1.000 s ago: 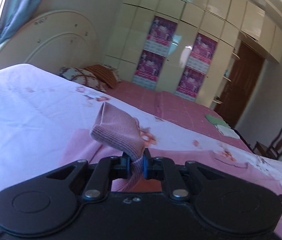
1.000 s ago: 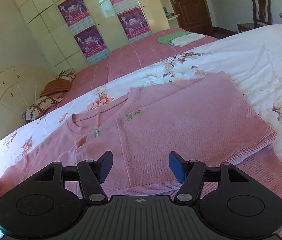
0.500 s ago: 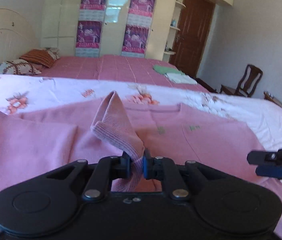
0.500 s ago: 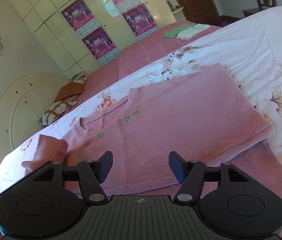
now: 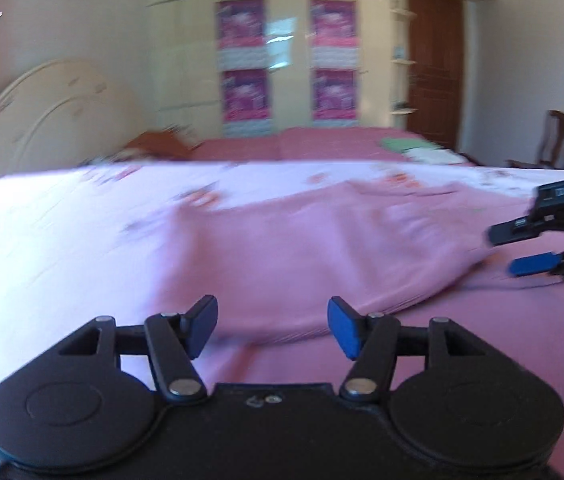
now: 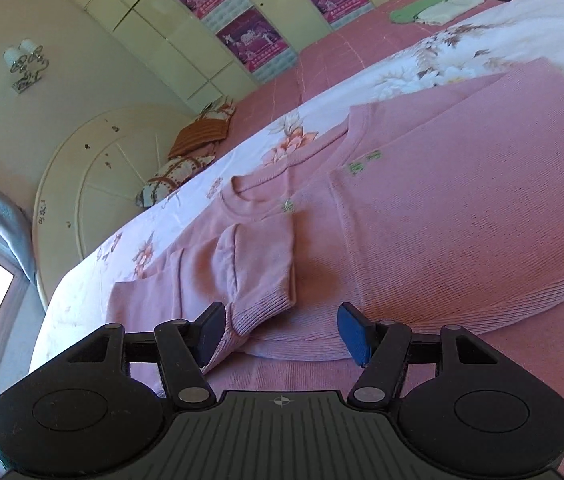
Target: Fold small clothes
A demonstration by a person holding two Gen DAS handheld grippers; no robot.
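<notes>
A pink knit sweater (image 6: 442, 208) lies flat on the floral bedspread (image 6: 422, 68), its right side folded in over the body. Its left sleeve (image 6: 257, 264) lies folded across the chest, and the ribbed cuff (image 6: 257, 312) rests just ahead of my right gripper (image 6: 277, 332). That gripper is open and low over the sweater's hem. The left wrist view is blurred. In it my left gripper (image 5: 271, 328) has its jaws opening with nothing between them, over the sweater (image 5: 322, 248). The right gripper (image 5: 522, 248) shows at that view's right edge.
Folded green and white clothes (image 6: 430, 10) sit on the pink cover at the far side of the bed. Pillows (image 6: 185, 160) lean against a cream headboard (image 6: 93, 184). A wardrobe with posters (image 5: 290, 68), a door and a chair (image 5: 558, 136) stand beyond.
My left gripper carried the sleeve cuff across the sweater, then opened and let it go; the sleeve now lies over the chest. My right gripper tilted down closer to the hem.
</notes>
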